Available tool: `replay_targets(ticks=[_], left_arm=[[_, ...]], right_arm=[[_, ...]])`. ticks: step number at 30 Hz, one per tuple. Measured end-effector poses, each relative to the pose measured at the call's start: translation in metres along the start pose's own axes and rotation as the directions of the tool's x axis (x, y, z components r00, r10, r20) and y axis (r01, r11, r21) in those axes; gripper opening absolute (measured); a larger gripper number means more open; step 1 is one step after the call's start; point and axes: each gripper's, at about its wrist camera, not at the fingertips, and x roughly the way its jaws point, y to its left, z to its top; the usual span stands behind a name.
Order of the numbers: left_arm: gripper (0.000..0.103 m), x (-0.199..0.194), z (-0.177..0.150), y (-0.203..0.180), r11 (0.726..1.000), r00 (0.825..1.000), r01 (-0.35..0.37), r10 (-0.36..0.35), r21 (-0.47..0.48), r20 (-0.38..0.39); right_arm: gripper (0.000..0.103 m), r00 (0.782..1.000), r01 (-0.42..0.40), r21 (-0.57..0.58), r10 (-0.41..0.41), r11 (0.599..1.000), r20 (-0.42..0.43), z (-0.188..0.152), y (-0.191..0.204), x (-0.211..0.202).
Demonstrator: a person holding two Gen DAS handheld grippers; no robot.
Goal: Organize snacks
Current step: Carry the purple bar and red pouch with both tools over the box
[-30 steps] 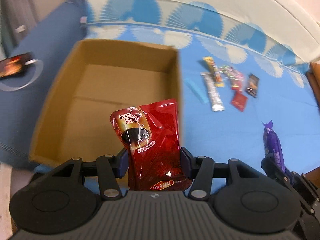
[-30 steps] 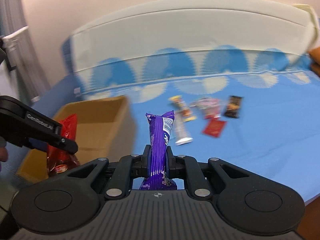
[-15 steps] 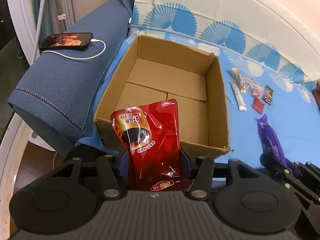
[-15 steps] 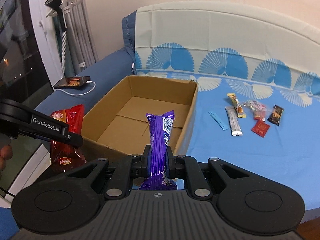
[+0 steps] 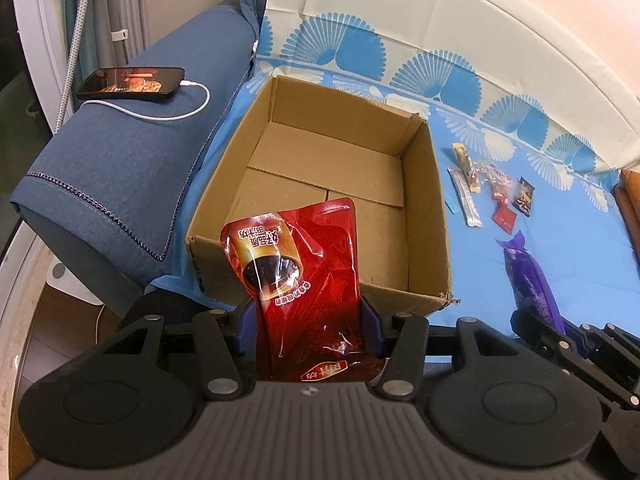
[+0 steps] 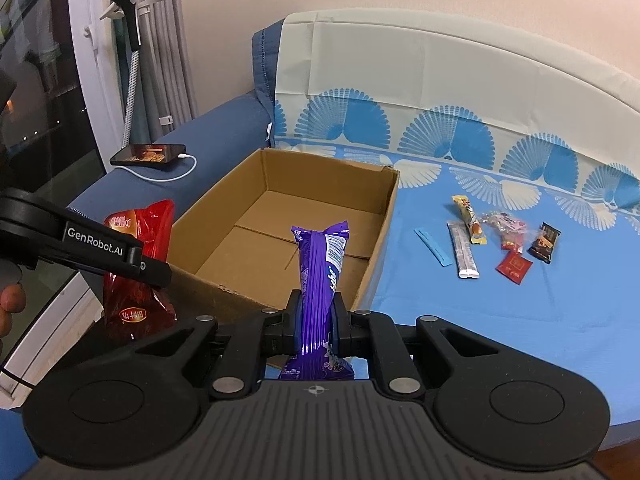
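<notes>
My left gripper is shut on a red snack pouch, which stands upright just before the near wall of an open cardboard box. The box's floor is bare. My right gripper is shut on a purple snack bar, held upright near the box's front right corner. In the right wrist view the left gripper's finger and the red pouch show at the left. The purple bar also shows at the right of the left wrist view.
Several small snack packets lie on the blue fan-patterned cover to the right of the box. A phone on a white cable rests on the dark blue sofa arm left of the box. A stand with a clamp rises behind it.
Both grippers swept left and back from the packets to the near side of the box, each keeping its snack. In the last half second they hardly moved.
</notes>
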Motion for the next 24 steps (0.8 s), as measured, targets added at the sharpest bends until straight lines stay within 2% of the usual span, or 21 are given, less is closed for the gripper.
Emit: replay_targets(ticks=[11, 24], left_arm=[[0.058, 0.007, 0.010, 0.004, 1.000, 1.000, -0.001, 0.001, -0.008, -0.010], [0.058, 0.025, 0.057, 0.012, 1.000, 1.000, 0.003, -0.003, -0.020, 0.013]], right_arm=[[0.014, 1.000, 0.002, 0.004, -0.002, 1.000, -0.023, 0.000, -0.001, 0.007], [0.014, 1.000, 0.002, -0.010, -0.003, 1.000, -0.023, 0.023, 0.000, 0.033]])
